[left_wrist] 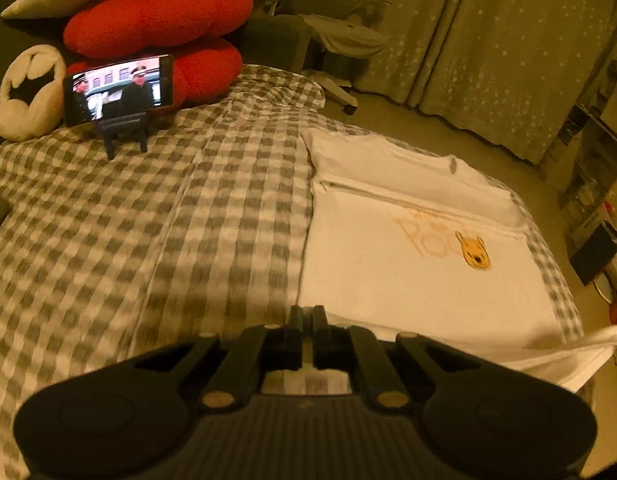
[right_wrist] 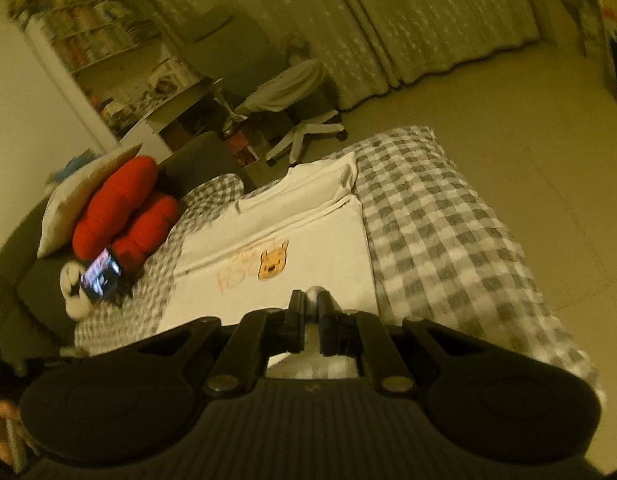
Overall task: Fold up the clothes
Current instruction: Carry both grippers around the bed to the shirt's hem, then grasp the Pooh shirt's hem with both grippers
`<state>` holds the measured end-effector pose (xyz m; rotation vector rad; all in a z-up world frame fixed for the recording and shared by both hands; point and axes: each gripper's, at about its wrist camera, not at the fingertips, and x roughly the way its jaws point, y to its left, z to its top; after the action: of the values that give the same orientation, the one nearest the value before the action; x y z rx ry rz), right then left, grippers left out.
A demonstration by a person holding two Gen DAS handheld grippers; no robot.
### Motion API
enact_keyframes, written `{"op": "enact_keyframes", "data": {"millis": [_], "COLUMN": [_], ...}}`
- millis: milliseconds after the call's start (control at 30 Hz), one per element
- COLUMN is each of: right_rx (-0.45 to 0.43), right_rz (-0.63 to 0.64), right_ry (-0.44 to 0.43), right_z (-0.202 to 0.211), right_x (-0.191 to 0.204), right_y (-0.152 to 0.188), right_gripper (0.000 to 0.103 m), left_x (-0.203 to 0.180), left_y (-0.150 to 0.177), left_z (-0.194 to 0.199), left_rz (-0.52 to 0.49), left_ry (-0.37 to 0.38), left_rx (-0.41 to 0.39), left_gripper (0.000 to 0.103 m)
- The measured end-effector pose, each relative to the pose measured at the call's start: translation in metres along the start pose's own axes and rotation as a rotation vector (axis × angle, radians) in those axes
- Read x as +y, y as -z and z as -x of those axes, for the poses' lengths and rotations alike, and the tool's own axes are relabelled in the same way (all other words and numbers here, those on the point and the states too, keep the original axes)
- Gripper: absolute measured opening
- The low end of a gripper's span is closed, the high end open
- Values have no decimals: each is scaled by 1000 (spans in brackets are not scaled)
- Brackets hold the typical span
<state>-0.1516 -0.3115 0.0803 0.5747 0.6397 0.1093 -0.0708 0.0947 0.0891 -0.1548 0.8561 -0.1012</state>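
Observation:
A white T-shirt (left_wrist: 388,276) with a yellow bear face and orange lettering lies flat on a grey-and-white checked bed cover (left_wrist: 148,220), its sleeves folded in at the far end. My left gripper (left_wrist: 307,312) is shut at the shirt's near-left hem, with pale cloth showing between its fingers. From there the hem runs taut and lifted to the right edge of the left wrist view. In the right wrist view my right gripper (right_wrist: 311,298) is shut on a small bunch of the T-shirt (right_wrist: 308,240) at its near edge.
A phone (left_wrist: 118,90) on a stand plays video at the head of the bed, beside red cushions (left_wrist: 156,16) and a white plush (left_wrist: 26,92). An office chair (right_wrist: 292,92), a bookshelf (right_wrist: 88,28) and curtains (right_wrist: 428,20) stand beyond. Bare floor (right_wrist: 548,140) lies right of the bed.

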Motion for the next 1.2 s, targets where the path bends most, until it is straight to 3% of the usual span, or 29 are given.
{"op": "enact_keyframes", "data": {"millis": [267,333,400,467,667,767,833,900,967,1200], "right_rx": [128,157,158,154,152,154,160,163,162,170], "right_rz": [-218,-254,-261,-261,-23,187,356,490,574,785], "right_ry": [23,7,17,41,105,108,98,82,60,0], "right_z": [-80,-96,-102,-102,-98,-97,-95,-92,-91,-97], "right_x": [-32,-39,-45,-53,-47,-31,-19,-11,-9,5], "right_y": [-41,-46,-49,-50,-57,-56,-49,-40,-34,-14], "right_gripper": [8,10,17,17,18,18,25,37,41,41], "left_x": [-15,-13,-4,9,27,23,18,13,7,6], "left_y": [-42,-48,-52,-54,-51,-45,-44,-44,-45,-48], "left_z": [-78,-94,-102,-102,-91,-87,-81,-76,-79,-88], "left_rz": [-15,-5,44,96,56,-24,-79,-122,-163,-194], "left_ry": [-100,-89,-59,-17,-23,-6,20,59,95,66], "left_rx": [90,110,125,131,75,61,31,4,-5,-1], "left_gripper": [4,5,9,16,41,41,46,66,69,70]}}
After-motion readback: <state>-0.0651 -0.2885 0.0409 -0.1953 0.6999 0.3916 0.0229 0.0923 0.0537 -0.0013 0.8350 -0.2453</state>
